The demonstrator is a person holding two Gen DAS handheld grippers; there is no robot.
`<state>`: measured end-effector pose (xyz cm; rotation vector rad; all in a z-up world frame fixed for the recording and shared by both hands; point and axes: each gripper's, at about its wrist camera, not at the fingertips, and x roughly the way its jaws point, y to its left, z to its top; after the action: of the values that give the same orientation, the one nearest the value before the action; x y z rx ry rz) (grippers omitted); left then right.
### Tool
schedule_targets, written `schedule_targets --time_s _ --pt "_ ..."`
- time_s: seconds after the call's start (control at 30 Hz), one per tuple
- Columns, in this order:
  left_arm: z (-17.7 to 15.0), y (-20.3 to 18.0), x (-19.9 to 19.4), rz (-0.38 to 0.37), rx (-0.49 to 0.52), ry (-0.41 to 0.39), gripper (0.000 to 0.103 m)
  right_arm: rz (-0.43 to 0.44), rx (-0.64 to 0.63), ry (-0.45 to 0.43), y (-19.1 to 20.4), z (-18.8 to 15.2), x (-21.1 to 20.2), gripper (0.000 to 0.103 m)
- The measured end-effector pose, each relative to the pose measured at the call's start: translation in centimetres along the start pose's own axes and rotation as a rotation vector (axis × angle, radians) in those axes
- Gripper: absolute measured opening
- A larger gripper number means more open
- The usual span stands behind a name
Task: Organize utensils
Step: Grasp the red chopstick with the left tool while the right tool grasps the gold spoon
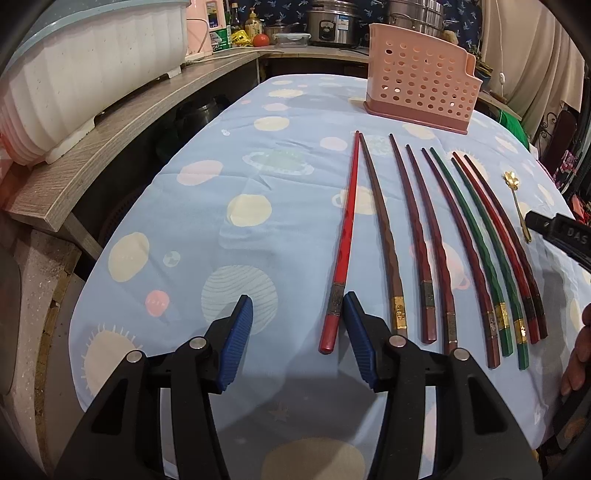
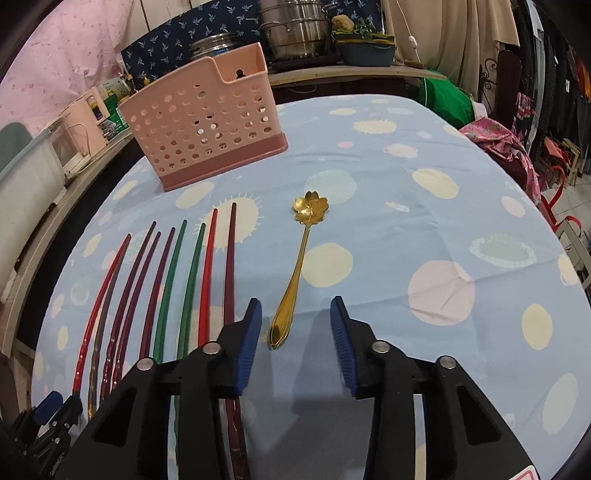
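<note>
Several chopsticks lie side by side on the blue spotted tablecloth (image 1: 258, 229), red (image 1: 341, 251), brown (image 1: 380, 236) and green (image 1: 469, 236) among them. My left gripper (image 1: 297, 328) is open low over the cloth; the red chopstick's near end lies between its jaws, close to the right pad and untouched. A gold flower-bowl spoon (image 2: 301, 251) lies right of the row. My right gripper (image 2: 295, 328) is open, with the spoon's handle end between its jaws, nearer the left pad and not pressed. The pink perforated utensil holder (image 2: 207, 129) stands upright at the far side.
A white ribbed bin (image 1: 92, 74) sits on a wooden shelf (image 1: 122, 147) along the table's left edge. Pots and bottles crowd the back counter (image 2: 295, 33). A hand (image 1: 580, 350) shows at the right edge of the left wrist view. Clothes (image 2: 506, 147) hang off the table's right.
</note>
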<state>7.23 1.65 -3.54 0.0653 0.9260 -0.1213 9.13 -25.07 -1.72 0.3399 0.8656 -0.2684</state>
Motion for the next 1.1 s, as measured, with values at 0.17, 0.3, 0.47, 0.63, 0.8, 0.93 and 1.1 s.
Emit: schedule_targets --time_s 0.17,0.3,0.47,0.63,0.8,0.93,1.1 --pt "0.0 0.0 0.0 -0.002 0.002 -0.006 0.049 -0.019 -0.009 -0.01 0.0 -0.3 0.1 0.021" --pt "-0.1 0.0 0.0 -0.001 0.004 -0.011 0.049 -0.015 -0.001 -0.007 -0.5 -0.5 -0.1 0.011" --pt "-0.1 0.0 -0.2 -0.004 0.001 -0.009 0.043 0.001 0.004 -0.006 -0.9 -1.0 -0.7 0.002" --pt "-0.2 0.0 -0.5 -0.015 0.013 -0.004 0.02 0.017 0.019 -0.003 -1.5 -1.7 -1.6 0.001" --pt "-0.4 0.2 -0.7 -0.016 0.006 -0.001 0.019 0.054 0.04 0.002 -2.2 -1.8 -2.2 0.012" --pt "-0.5 0.2 -0.7 -0.02 0.0 -0.002 0.02 0.037 0.017 -0.025 -1.7 -1.2 -2.3 0.039" --pt "-0.4 0.1 -0.6 -0.024 0.006 -0.004 0.023 -0.003 -0.04 -0.003 -0.6 -1.3 -1.0 0.022"
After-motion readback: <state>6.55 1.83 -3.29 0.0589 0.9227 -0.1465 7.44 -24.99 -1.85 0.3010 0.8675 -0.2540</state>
